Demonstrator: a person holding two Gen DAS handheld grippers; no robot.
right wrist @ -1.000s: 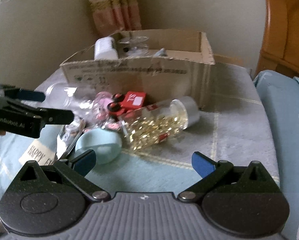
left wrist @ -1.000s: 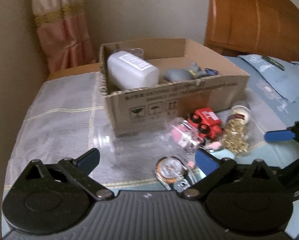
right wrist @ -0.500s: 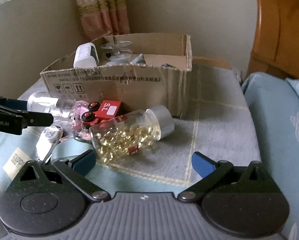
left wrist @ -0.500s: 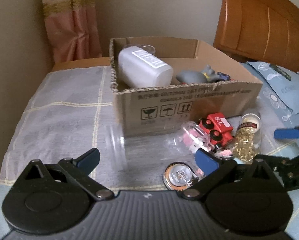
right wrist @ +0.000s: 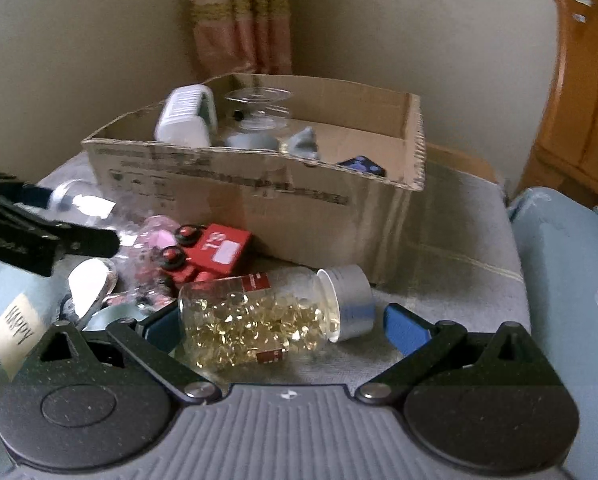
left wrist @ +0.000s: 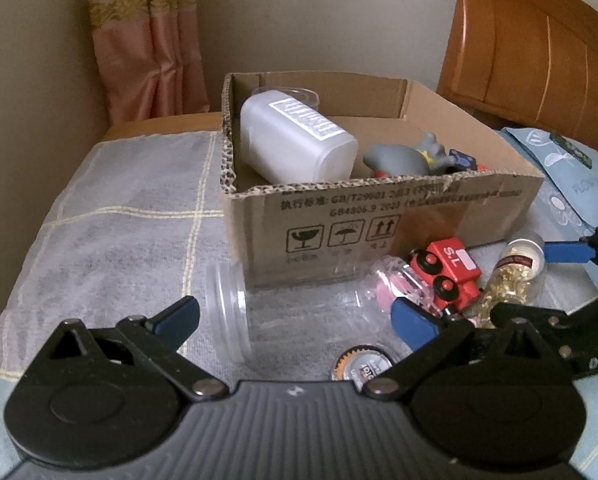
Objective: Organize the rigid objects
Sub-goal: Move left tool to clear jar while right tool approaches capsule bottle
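Note:
A cardboard box (left wrist: pixel 379 216) (right wrist: pixel 259 196) holds a white bottle (left wrist: pixel 295 144), a grey toy (left wrist: pixel 399 160) and a clear lid. In front of it lie a clear empty jar (left wrist: pixel 295 312) on its side, a red toy train (left wrist: pixel 447 272) (right wrist: pixel 211 252), a capsule bottle (right wrist: pixel 267 316) (left wrist: pixel 515 276) and a tape measure (left wrist: pixel 363 364). My left gripper (left wrist: pixel 299 316) is open, its fingers on either side of the clear jar. My right gripper (right wrist: pixel 283 328) is open, its fingers on either side of the capsule bottle.
A grey checked cloth (left wrist: pixel 119 220) covers the surface. A wooden headboard (left wrist: pixel 539 48) and blue bedding (right wrist: pixel 567 264) are at the right. A curtain (left wrist: pixel 147 36) hangs in the corner. A pale blue round object (right wrist: pixel 111 316) and a label card (right wrist: pixel 15 332) lie at the left.
Both grippers have moved forward toward the pile. The clear jar now lies between my left fingers and the capsule bottle between my right fingers. Both stay open.

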